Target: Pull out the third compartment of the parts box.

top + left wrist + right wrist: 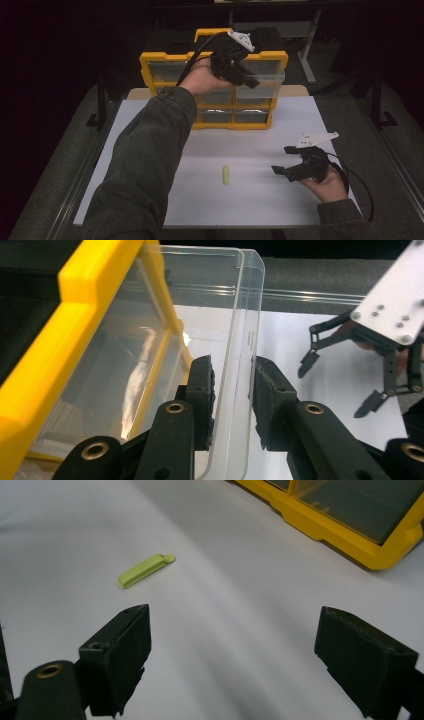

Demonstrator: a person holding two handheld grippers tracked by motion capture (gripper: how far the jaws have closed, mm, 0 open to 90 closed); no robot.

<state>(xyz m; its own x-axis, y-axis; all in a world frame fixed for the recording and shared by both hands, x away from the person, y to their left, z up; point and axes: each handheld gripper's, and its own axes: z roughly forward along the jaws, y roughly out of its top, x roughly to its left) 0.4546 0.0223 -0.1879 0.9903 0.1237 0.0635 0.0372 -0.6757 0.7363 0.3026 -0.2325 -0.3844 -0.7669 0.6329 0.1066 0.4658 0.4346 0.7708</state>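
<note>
A yellow drawer cabinet (150, 62) (75, 315) stands at the back of the white table top (280, 210). Its upper right clear drawer (270, 86) (200, 315) sticks out of the frame. My left gripper (252, 81) (232, 390) is at that drawer, with one pad inside the front wall and one outside, both against the plastic. A small light-green clip-like piece (226, 175) (145, 570) lies flat on the table in front of the cabinet. My right gripper (281, 160) (232, 650) (334, 390) rests low to the piece's right, open and empty, pointing toward it.
The cabinet's other clear drawers (215, 116) sit closed in the frame. Beyond the table's edges are dark floor and metal legs (307, 60). A person's left sleeve (145, 165) crosses the table's left half.
</note>
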